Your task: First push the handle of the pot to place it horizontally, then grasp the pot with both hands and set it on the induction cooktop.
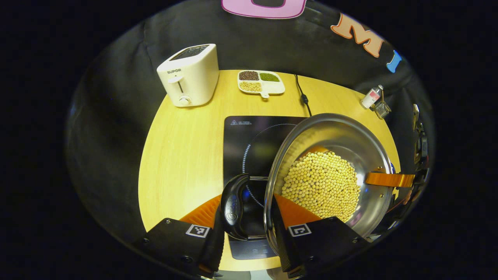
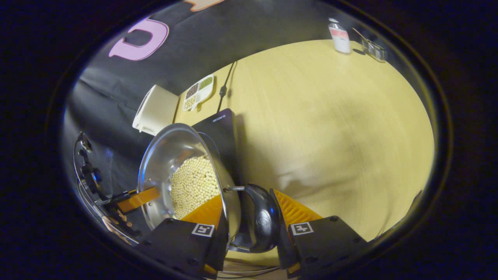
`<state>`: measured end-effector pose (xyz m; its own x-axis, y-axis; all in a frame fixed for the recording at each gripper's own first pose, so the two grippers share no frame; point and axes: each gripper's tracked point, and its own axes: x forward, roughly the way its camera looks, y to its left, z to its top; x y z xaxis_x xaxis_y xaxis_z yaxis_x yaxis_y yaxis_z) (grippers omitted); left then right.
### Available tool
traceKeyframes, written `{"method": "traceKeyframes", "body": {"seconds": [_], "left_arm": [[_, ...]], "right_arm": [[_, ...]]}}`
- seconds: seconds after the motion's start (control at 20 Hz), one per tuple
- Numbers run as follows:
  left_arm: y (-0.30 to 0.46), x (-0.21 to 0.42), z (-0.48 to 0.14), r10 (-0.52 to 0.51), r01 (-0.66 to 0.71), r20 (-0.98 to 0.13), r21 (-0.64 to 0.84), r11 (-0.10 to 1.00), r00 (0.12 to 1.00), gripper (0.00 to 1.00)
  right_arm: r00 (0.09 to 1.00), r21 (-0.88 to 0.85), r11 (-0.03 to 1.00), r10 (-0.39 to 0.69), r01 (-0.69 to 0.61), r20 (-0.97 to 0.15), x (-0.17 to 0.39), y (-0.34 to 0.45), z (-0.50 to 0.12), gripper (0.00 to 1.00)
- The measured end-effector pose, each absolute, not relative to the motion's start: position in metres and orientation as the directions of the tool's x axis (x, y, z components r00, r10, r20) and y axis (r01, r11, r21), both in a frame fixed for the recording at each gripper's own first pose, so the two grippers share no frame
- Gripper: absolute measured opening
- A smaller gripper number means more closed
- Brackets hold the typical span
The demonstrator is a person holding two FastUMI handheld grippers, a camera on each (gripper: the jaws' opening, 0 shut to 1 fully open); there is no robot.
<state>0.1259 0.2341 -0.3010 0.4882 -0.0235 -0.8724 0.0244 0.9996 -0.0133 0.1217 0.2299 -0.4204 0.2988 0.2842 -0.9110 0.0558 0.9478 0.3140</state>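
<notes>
A steel pot (image 1: 334, 132) holding soybeans (image 1: 323, 186) hangs over the right part of the black induction cooktop (image 1: 249, 140). My left gripper (image 1: 249, 212) is shut on the pot's black side handle (image 1: 235, 206), with one finger inside the rim and the other outside the handle. In the right gripper view, my right gripper (image 2: 249, 212) clamps the opposite handle (image 2: 258, 217) of the pot (image 2: 167, 155) the same way. Each gripper's inner finger shows across the pot in the other's view. Whether the pot rests on the cooktop (image 2: 221, 128) I cannot tell.
On the round wooden table (image 2: 330, 116) a white toaster (image 1: 190, 76) stands at the back left. Beside it is a divided dish of beans (image 1: 260, 82). The cooktop's cable (image 1: 303, 97) runs to the back. A small bottle (image 1: 371, 97) and a wire holder (image 1: 382, 109) sit at the far right edge.
</notes>
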Motion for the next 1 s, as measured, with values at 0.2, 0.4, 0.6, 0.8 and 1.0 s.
{"method": "traceKeyframes", "body": {"seconds": [0.2,0.4,0.6,0.8,1.0], "left_arm": [[0.253,0.135,-0.302,-0.013,0.02,-0.865,-0.003,1.0,0.502,0.58],[0.268,0.149,-0.309,0.001,0.036,-0.857,0.022,0.999,0.515,0.6],[0.276,0.161,-0.307,0.014,0.07,-0.838,0.062,0.996,0.546,0.63],[0.277,0.158,-0.305,0.011,0.067,-0.832,0.058,0.996,0.555,0.66],[0.278,0.156,-0.304,0.01,0.048,-0.824,0.045,0.998,0.566,0.7]], "right_arm": [[0.306,0.311,0.949,0.281,0.055,-0.91,0.131,0.248,-0.428,0.5],[0.314,0.315,0.946,0.277,0.075,-0.908,0.138,0.261,-0.434,0.56],[0.326,0.331,0.939,0.286,0.093,-0.901,0.147,0.269,-0.438,0.56],[0.332,0.335,0.937,0.286,0.1,-0.899,0.151,0.268,-0.437,0.57],[0.329,0.338,0.934,0.286,0.113,-0.9,0.151,0.27,-0.439,0.51]]}}
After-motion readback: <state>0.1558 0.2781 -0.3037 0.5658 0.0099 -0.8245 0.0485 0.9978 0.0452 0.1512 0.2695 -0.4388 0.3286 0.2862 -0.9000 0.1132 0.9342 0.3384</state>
